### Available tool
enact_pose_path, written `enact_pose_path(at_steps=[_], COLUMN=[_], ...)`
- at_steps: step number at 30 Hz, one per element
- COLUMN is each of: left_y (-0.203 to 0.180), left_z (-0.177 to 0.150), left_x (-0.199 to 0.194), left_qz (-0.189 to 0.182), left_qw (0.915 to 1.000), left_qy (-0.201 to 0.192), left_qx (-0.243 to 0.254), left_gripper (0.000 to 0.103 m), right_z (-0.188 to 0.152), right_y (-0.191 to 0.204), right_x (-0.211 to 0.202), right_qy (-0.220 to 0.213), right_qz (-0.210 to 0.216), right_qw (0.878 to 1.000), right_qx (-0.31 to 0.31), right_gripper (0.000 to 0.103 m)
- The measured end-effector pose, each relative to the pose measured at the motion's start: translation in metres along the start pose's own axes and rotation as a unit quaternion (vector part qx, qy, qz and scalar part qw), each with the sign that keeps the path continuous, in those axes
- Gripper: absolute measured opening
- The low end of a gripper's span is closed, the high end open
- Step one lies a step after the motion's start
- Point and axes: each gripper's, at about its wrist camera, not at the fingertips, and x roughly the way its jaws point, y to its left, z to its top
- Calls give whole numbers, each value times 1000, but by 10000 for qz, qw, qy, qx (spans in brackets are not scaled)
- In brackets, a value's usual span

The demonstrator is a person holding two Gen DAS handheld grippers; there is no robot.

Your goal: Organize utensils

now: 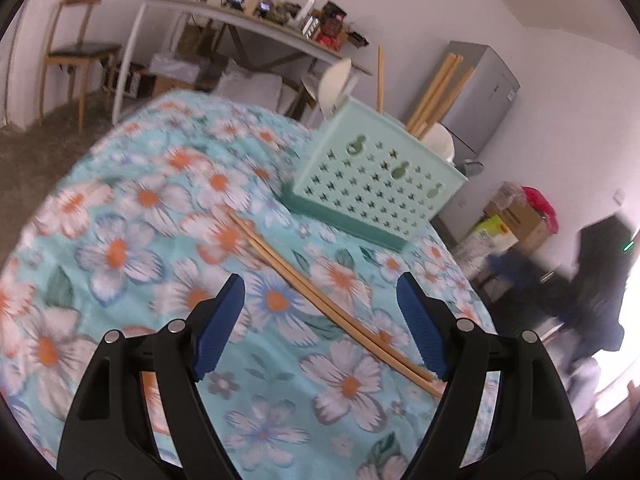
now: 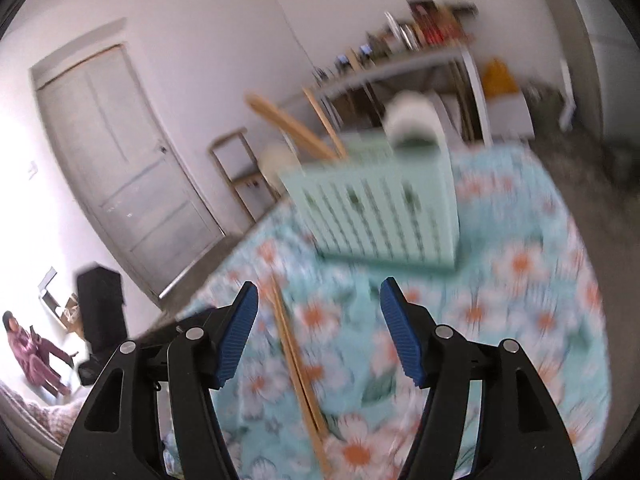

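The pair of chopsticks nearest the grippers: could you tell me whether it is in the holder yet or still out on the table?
Out. The chopsticks lie flat on the floral tablecloth, in front of the green utensil holder.

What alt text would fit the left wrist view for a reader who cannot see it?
The open left hand-held gripper hovers over a pair of wooden chopsticks lying on a floral tablecloth. Behind them stands a mint-green perforated utensil holder already holding chopsticks and white spoons.
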Motion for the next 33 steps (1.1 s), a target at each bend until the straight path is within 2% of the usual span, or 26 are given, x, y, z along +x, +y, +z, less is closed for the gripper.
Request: enact_pose_path(at_steps=[5,8,11,13,17,23,33], left_y=[2,8,22,31,43,47,41], left_z=[-6,-10,-15,-16,-14,-16,-14], left_x=[21,37,56,62,69,79,61], left_qz=[-478,-646,-694,-746,-936,-886,-737], left_qw=[9969,9925,9839,9791,9688,9660,9732], left_qy=[475,728,1010,1017,973,919,805], left_qx=[-404,-743,-1303,-1598,-2077,-2249,-2023], left_gripper=[60,52,42,34,30,11,10], right_z=[-22,-26,-29,-27,-27,-27,-27], right_y=[-33,-41,-41,-40,-39,-45,-46], right_x=[23,30,35,36,39,38,39], right_qy=[223,305,376,376,396,348,366], right_qz=[13,47,117,163,228,335,294], right_qw=[9975,9965,9965,9968,9969,9954,9953], right_qx=[669,771,743,683,648,825,851], right_gripper=[62,62,62,62,62,62,62])
